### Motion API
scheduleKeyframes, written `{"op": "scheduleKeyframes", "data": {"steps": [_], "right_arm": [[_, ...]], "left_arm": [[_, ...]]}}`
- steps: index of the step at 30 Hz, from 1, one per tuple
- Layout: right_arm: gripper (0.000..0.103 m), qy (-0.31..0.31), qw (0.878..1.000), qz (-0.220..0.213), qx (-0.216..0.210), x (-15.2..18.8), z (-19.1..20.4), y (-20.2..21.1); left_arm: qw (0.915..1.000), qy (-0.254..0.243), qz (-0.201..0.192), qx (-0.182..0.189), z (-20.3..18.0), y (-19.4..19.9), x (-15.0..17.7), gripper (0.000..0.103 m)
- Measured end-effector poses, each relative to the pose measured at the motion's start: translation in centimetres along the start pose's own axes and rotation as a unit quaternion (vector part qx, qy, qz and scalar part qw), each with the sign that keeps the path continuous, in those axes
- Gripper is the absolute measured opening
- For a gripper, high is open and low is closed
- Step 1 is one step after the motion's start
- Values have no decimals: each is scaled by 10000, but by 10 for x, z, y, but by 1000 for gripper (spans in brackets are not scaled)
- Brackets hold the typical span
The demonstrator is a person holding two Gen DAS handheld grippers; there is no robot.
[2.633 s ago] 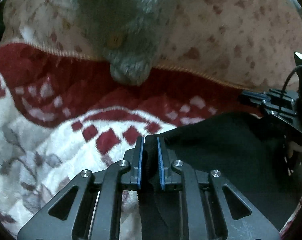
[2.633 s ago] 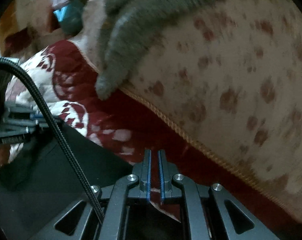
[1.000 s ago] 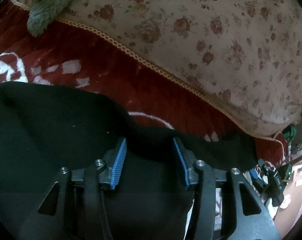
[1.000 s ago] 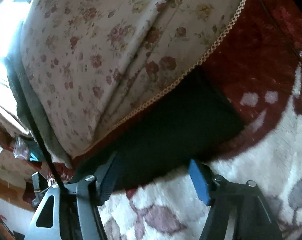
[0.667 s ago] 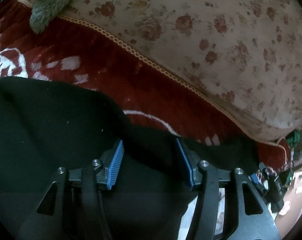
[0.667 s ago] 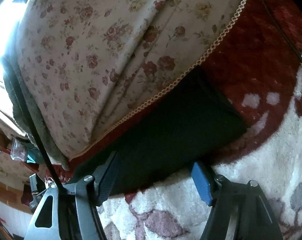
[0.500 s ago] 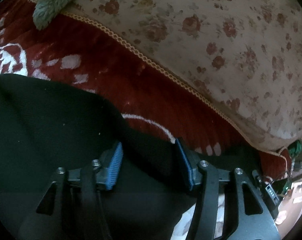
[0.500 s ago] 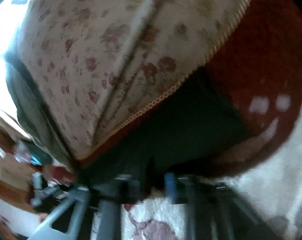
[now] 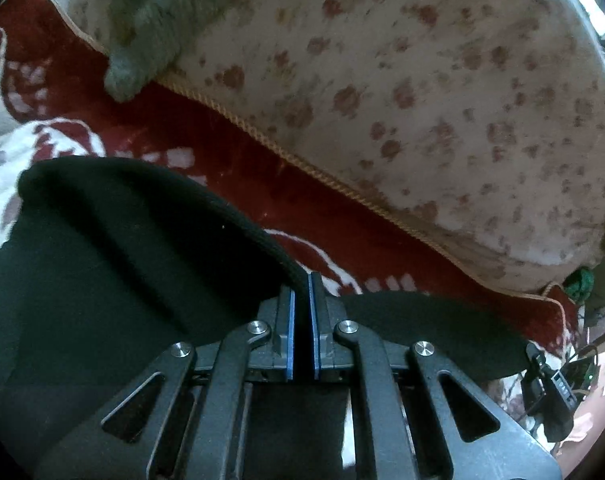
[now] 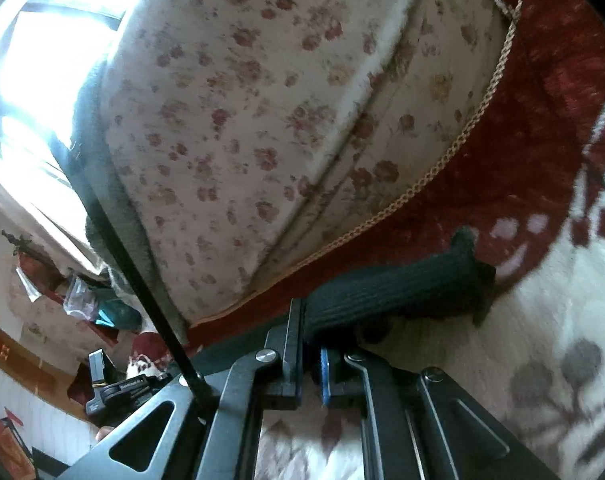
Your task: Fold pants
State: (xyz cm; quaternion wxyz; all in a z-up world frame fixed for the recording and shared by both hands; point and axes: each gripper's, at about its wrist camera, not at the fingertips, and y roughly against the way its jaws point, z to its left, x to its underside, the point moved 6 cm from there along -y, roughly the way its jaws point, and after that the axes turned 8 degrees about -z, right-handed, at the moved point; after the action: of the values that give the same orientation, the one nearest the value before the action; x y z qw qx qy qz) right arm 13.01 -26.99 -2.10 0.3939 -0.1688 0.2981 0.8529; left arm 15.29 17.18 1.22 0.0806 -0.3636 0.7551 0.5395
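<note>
The black pants (image 9: 134, 264) lie on a red and white patterned blanket (image 9: 230, 148). In the left wrist view my left gripper (image 9: 301, 284) is shut on the far edge of the pants, which runs as a raised ridge off to the left. In the right wrist view my right gripper (image 10: 311, 332) is shut on a ribbed end of the pants (image 10: 398, 284), lifted a little off the blanket (image 10: 542, 272). The other gripper shows small at the lower left of the right wrist view (image 10: 118, 388).
A floral quilt with gold cord trim (image 9: 422, 92) is heaped just behind the pants, also in the right wrist view (image 10: 262, 120). A grey fuzzy garment (image 9: 150, 36) hangs over it. A bright window (image 10: 42, 40) and clutter (image 10: 94, 300) lie left.
Both grippers were open over the pants edge and have closed on it. The right gripper has pulled the ribbed end up off the blanket.
</note>
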Motion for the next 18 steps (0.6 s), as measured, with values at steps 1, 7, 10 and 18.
{"op": "scheduleKeyframes", "data": {"steps": [1, 7, 10, 18], "right_arm": [[5, 12, 10000, -12, -22, 2, 4, 6], [5, 227, 9996, -127, -145, 24, 27, 64], [5, 372, 9992, -98, -99, 46, 30, 91], [6, 426, 9974, 403, 430, 138, -16, 123]], "left_arm": [[10000, -33, -58, 15, -1, 9, 2, 5], [9993, -282, -205, 154, -10, 68, 36, 5], [9989, -364, -246, 142, -4, 91, 67, 5], [9995, -22, 174, -249, 47, 81, 154, 5]]}}
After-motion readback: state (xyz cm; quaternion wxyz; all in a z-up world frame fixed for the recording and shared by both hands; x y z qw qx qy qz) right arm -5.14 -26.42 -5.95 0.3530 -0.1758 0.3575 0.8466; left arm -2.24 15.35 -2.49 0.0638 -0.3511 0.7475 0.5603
